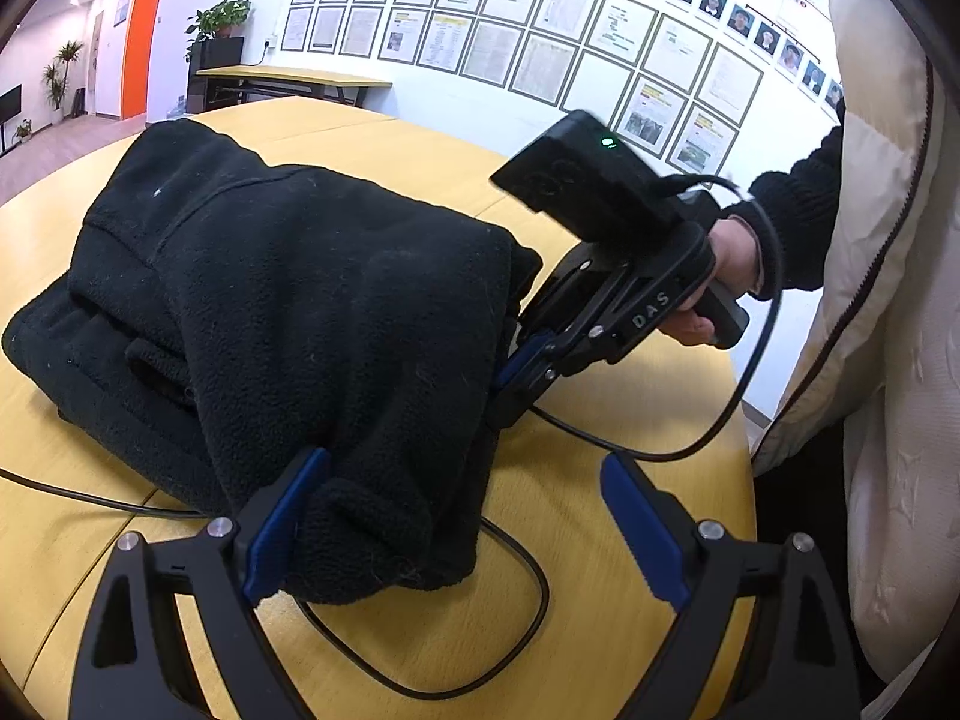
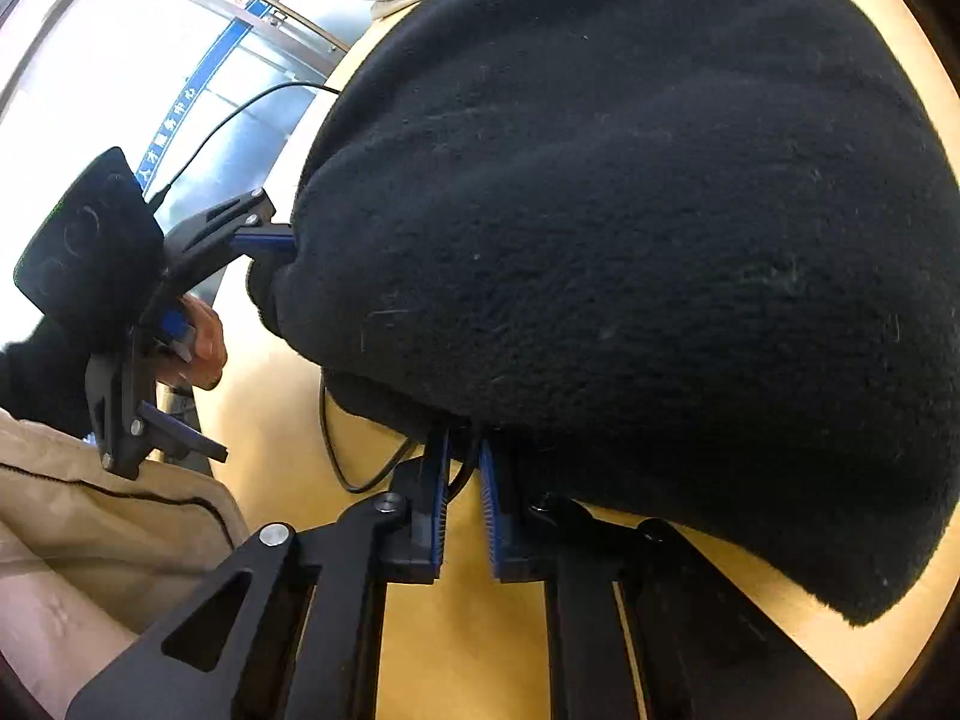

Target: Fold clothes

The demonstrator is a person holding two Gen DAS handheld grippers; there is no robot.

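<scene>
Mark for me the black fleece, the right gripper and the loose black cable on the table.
black fleece [image 1: 288, 276]: left wrist view, top of the folded bundle.
right gripper [image 2: 462, 498]: right wrist view, midway between its blue-padded fingertips, at the fleece edge.
black cable [image 1: 528, 618]: left wrist view, loop lying on the table.

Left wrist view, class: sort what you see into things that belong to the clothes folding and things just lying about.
Part of the job:
black fleece garment
left gripper, open
right gripper, shut on the fleece
wooden table

Just lying about:
black cable
framed papers on the wall
potted plant
</scene>
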